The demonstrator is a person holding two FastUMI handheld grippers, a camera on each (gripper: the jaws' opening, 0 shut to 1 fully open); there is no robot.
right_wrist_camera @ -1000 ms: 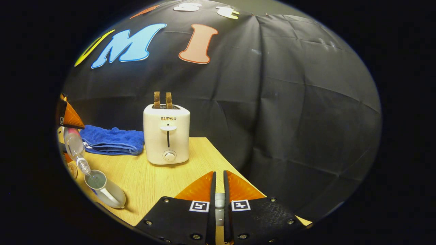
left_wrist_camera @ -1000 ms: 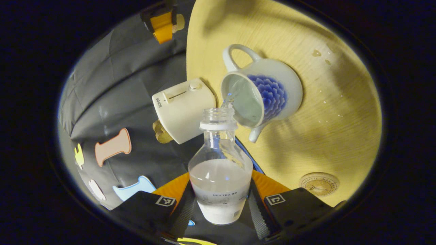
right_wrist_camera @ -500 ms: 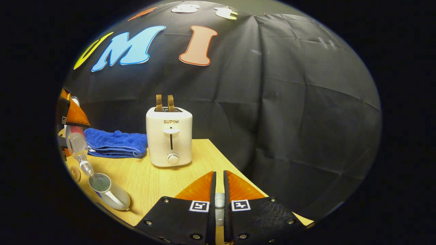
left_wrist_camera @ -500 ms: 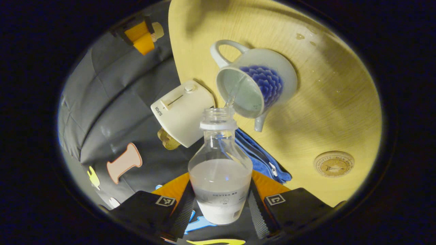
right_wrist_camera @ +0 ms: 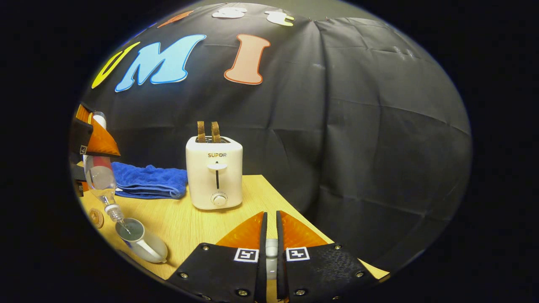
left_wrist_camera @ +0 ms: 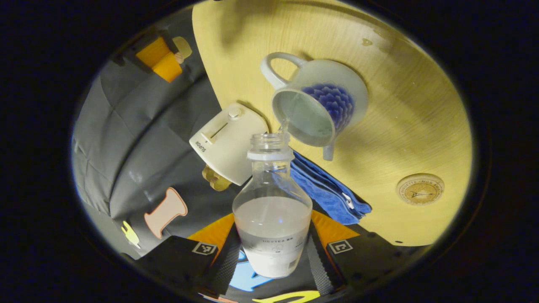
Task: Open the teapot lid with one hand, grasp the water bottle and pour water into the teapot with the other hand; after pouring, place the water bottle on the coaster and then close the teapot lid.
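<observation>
A light wooden table (right_wrist_camera: 185, 227) is seen before the booth's black cloth wall (right_wrist_camera: 358, 147), with a white two-slot toaster (right_wrist_camera: 214, 176) stood near its far edge and two browned slices of toast (right_wrist_camera: 208, 131) raised from the slots. A folded blue towel (right_wrist_camera: 147, 182) is laid just beside the toaster.

The white teapot (left_wrist_camera: 320, 105), decorated with a blue scale pattern, is stood lidless on the table, its handle and spout pointing to opposite sides. A clear water bottle (left_wrist_camera: 271, 210), uncapped and partly filled, is gripped at its lower body by the left gripper (left_wrist_camera: 271, 256), both fingers pressed against its sides. The bottle is tipped neck-down (as shown from afar in the right gripper view), its mouth held just above the teapot's open rim, and a thin stream of water (left_wrist_camera: 284, 125) is seen falling into the pot.

A round coaster (left_wrist_camera: 420, 189) is left bare on the table, well apart from the teapot.

The right gripper (right_wrist_camera: 269, 229) is held above the table's near corner, away from the pouring, its fingers clenched on a small pale object, taken to be the teapot lid (right_wrist_camera: 271, 252), which is glimpsed through the narrow gap between them.
</observation>
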